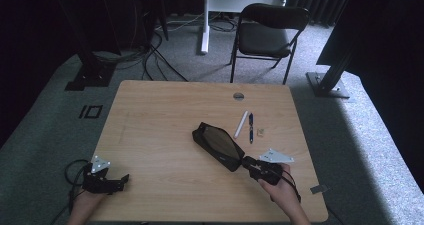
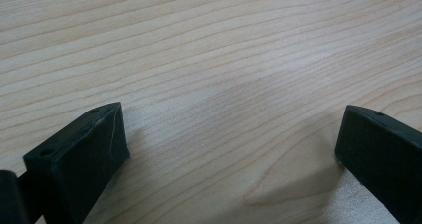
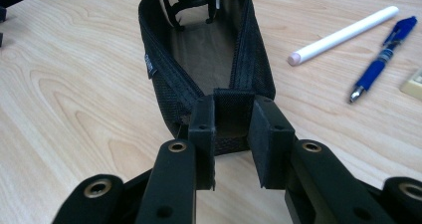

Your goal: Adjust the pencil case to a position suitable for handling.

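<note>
A black mesh pencil case (image 1: pixel 217 145) lies open on the wooden table (image 1: pixel 160 115), right of centre. My right gripper (image 1: pixel 250 166) is shut on the case's near end (image 3: pixel 230 117); its pads (image 3: pixel 263 134) press the fabric tab from both sides. The case's unzipped mouth (image 3: pixel 204 45) opens away from the gripper. My left gripper (image 1: pixel 122 181) rests at the table's front left corner, open, with bare wood between its fingers (image 2: pixel 79 154). A white marker (image 1: pixel 241 123), a blue pen (image 1: pixel 251 127) and a small eraser (image 1: pixel 260 132) lie just right of the case.
A round cable hole (image 1: pixel 238 96) sits near the table's far edge. Beyond the table stands a black folding chair (image 1: pixel 267 35), with cables on the grey carpet (image 1: pixel 150 60) and dark frame posts (image 1: pixel 332 70) at both sides.
</note>
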The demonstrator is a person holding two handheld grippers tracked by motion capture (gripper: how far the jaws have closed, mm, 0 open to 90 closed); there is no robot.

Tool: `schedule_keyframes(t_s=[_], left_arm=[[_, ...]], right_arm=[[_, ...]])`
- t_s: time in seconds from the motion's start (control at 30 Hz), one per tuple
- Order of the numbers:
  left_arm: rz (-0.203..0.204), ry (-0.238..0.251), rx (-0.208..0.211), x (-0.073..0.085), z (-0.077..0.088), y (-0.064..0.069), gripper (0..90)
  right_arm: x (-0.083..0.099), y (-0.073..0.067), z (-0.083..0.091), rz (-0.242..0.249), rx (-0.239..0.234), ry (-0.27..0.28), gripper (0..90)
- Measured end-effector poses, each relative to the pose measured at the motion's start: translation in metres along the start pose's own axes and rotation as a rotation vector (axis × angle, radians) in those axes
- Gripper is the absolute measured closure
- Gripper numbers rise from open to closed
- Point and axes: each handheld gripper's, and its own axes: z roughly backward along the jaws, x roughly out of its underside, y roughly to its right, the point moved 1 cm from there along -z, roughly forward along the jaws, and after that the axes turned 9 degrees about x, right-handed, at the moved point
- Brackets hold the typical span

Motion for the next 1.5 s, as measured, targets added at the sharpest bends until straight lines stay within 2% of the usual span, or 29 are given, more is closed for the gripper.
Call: schedule_keyframes(t_s=[0.4, 0.97, 1.07, 1.13, 1.27, 1.43, 1.5], left_arm=[[0.002, 0.0, 0.0, 0.0, 0.0, 0.0, 0.2], [0.001, -0.001, 0.0, 0.0, 0.0, 0.0, 0.2], [0.001, 0.0, 0.0, 0.0, 0.0, 0.0, 0.2], [0.001, -0.001, 0.0, 0.0, 0.0, 0.0, 0.2], [0.001, -0.001, 0.0, 0.0, 0.0, 0.0, 0.2], [0.001, 0.0, 0.0, 0.0, 0.0, 0.0, 0.2], [0.001, -0.001, 0.0, 0.0, 0.0, 0.0, 0.2]], right_arm=[[0.016, 0.009, 0.024, -0.001, 0.031, -0.006, 72.8], [0.033, 0.025, 0.053, -0.052, 0.067, -0.027, 72.5], [0.032, 0.026, 0.055, -0.053, 0.068, -0.023, 69.6], [0.03, 0.026, 0.056, -0.065, 0.049, -0.015, 64.9], [0.024, 0.025, 0.059, -0.047, 0.048, -0.001, 59.8], [0.01, 0.026, 0.063, -0.055, 0.04, 0.055, 55.4], [0.005, 0.028, 0.062, -0.061, 0.051, 0.076, 53.5]])
